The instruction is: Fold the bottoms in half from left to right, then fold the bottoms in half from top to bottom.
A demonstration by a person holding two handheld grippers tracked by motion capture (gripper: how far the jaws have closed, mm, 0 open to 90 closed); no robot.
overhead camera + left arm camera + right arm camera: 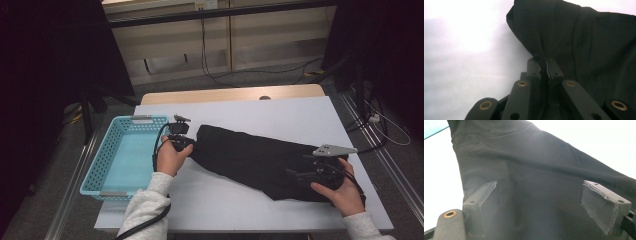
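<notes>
A black garment lies folded in a long strip across the white table. My left gripper is shut on the garment's left end; in the left gripper view its jaws meet on a pinched fold of black cloth. My right gripper rests over the garment's right end with its jaws wide apart. In the right gripper view the two grey pads stand far from each other above the black garment, pressing on nothing.
A light blue plastic basket stands at the table's left edge, just left of my left hand. Bare white table lies in front of the garment and behind it. Cables run on the floor beyond the table.
</notes>
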